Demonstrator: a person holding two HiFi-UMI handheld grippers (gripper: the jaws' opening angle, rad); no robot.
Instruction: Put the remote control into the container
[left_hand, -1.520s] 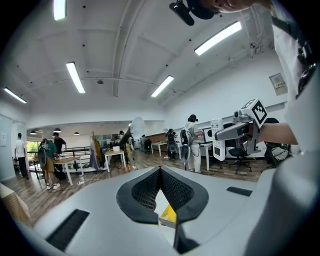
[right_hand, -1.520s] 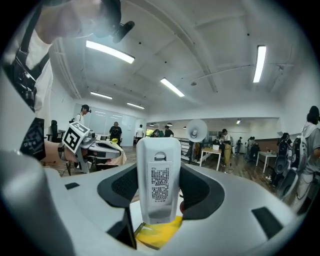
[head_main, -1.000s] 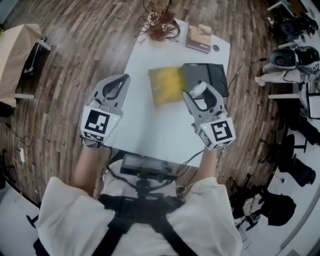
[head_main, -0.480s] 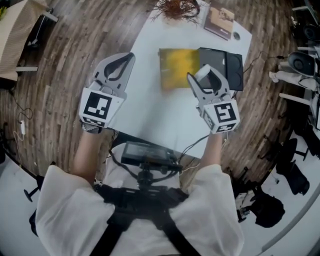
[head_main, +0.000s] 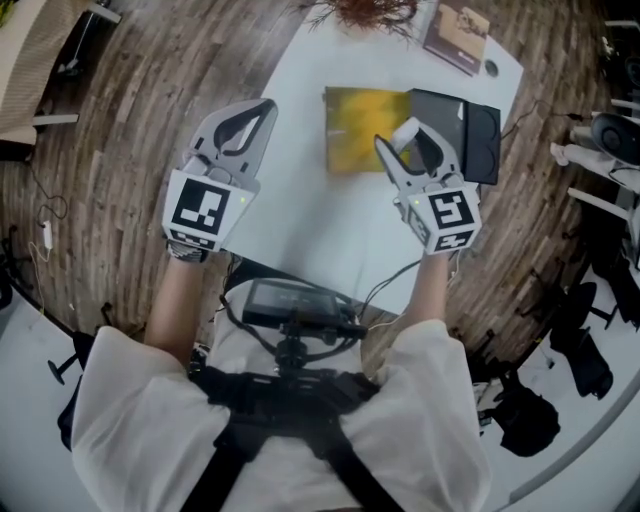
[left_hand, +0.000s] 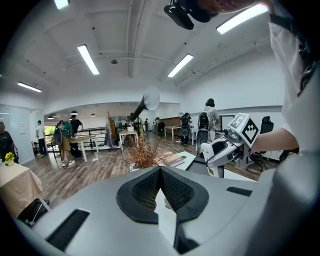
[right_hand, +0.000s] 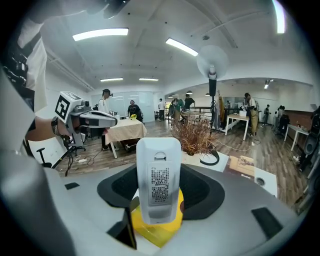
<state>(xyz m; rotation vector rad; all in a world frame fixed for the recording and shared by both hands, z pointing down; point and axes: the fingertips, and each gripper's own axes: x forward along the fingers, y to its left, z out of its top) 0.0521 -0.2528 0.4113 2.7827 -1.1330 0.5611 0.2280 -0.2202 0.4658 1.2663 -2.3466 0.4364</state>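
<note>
Roughly halfway, I'd say. The pickup is done: the right gripper (head_main: 405, 150) has its jaws clamped on the white remote control (right_hand: 159, 185), which stands upright between them with its back facing the camera. It's in the air over the white table (head_main: 300, 230), right above the near edge of a yellow container (head_main: 362, 128), with a black tray-like thing (head_main: 470, 125) touching that on the right. I can't tell which of the two is the target, but the remote isn't in either yet, so what's left is lowering it in and letting go.

The left gripper (head_main: 255, 110) has its jaws pressed together on nothing and is parked off to the side.

Writing-wise: there's a printed label on the back of the remote, too small to read. Same for the brown book (head_main: 458, 35) at the far corner – there's print, but nothing legible.
</note>
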